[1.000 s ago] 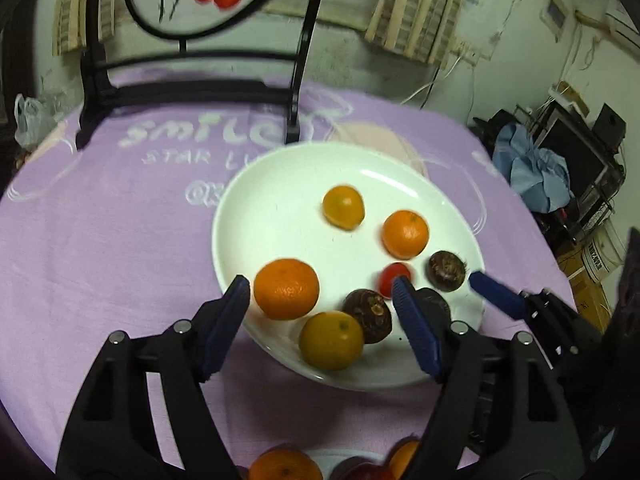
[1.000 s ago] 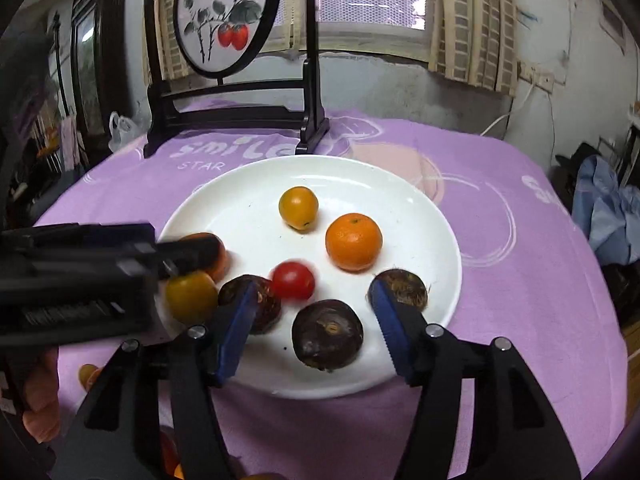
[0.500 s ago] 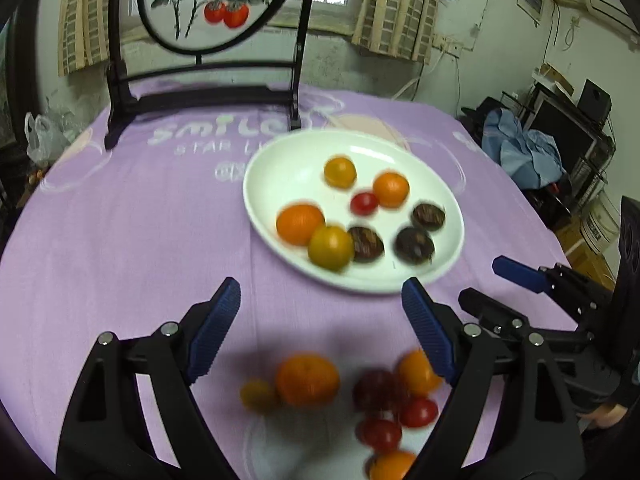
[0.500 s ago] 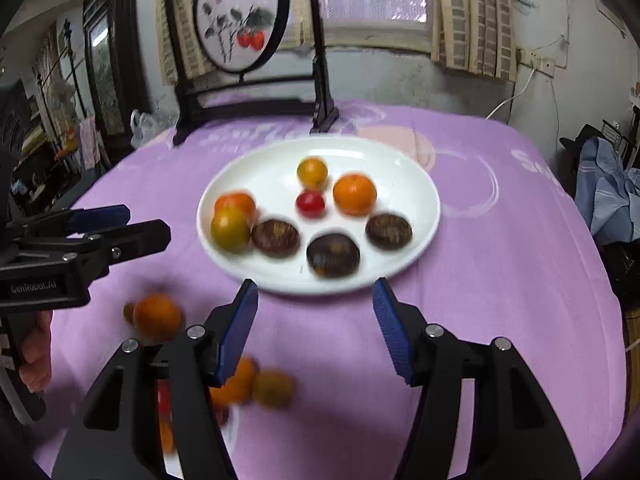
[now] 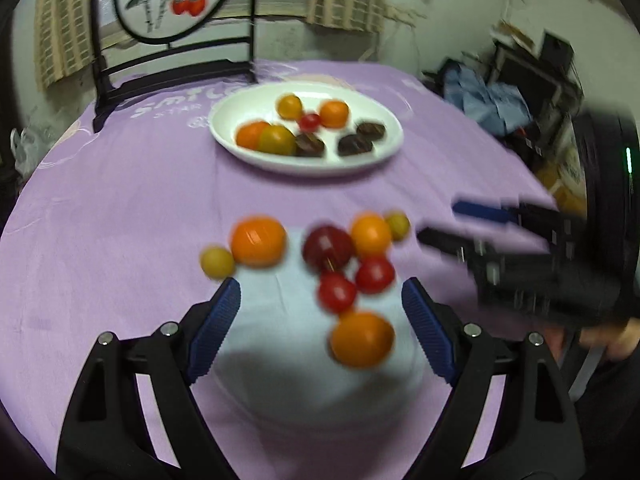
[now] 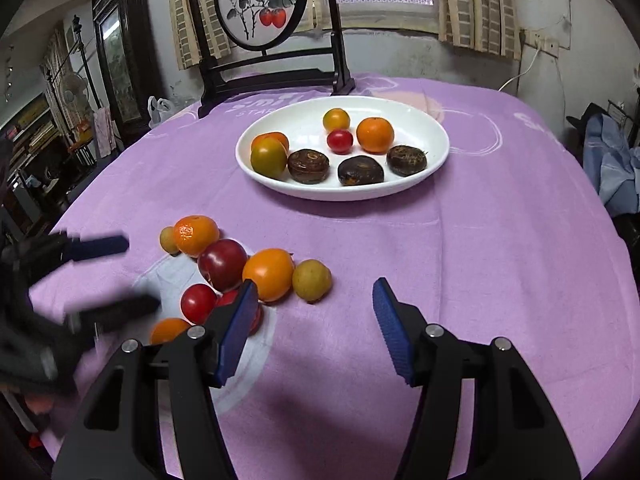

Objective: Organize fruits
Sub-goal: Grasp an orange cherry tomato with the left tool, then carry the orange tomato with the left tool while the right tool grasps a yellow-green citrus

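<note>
A white plate on the far side of the purple cloth holds oranges, a cherry tomato and three dark brown fruits. Nearer lies a loose pile: an orange, a dark red plum, another orange, a yellow-green fruit and tomatoes. My left gripper hovers open at the pile's near-left side, holding nothing. To the right of the pile my right gripper is also open and empty, the yellow-green fruit just beyond its tips.
A round painted screen on a black stand rises behind the plate. The round table drops away on every side. Blue cloth and clutter lie off the right edge. A hand holds the right gripper.
Both grippers have drawn back from over the plate toward the near side of the table, bringing the loose fruit pile into view. The left jaws stand a little wider.
</note>
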`<state>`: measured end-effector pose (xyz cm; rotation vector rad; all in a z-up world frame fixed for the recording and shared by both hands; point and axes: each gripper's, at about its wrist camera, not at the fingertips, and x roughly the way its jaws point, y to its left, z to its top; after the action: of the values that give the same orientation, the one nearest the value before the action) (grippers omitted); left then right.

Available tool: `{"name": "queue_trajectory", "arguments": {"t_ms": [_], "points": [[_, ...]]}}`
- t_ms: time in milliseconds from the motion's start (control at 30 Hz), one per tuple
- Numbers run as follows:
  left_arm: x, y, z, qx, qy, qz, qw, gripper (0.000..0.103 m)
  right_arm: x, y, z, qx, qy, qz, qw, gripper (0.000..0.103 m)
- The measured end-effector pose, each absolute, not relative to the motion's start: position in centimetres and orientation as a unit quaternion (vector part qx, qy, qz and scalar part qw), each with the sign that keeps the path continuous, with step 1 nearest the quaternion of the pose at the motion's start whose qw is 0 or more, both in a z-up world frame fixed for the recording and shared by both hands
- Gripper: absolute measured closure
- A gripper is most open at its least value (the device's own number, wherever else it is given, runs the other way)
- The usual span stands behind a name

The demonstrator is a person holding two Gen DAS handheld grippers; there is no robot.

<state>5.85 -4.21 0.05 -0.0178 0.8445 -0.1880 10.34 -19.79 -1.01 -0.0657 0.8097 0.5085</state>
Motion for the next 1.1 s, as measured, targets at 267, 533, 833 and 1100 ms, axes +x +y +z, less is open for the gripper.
{"name": "queue_trajectory", "arguments": {"t_ms": [267,533,833,1100], "points": [[4.7,-5.4,-2.1,-0.005,0.433,-0.097,0.896,0.019,10.9,-21.7,-1.3,0.02,0.397,0.242,0.885,0.043],[5.7,-5.7,-3.6,-0.024,0.46,-0.128,0.878,0.062,10.7,-21.3,-1.4,0.012,0.396,0.245,0.885,0.043],[5.9,-3.8,-1.9,-0.028,0.445,-0.112,0.888,0.063,10.6,-19.2,-2.8,-0.074,0.436,0.208,0.872,0.043],[6.9,-1.2,-0.7,-0.053,0.434,-0.101,0.894,0.063,12.3,-16.9,-4.3,-0.134,0.443,0.199,0.864,0.05]]}}
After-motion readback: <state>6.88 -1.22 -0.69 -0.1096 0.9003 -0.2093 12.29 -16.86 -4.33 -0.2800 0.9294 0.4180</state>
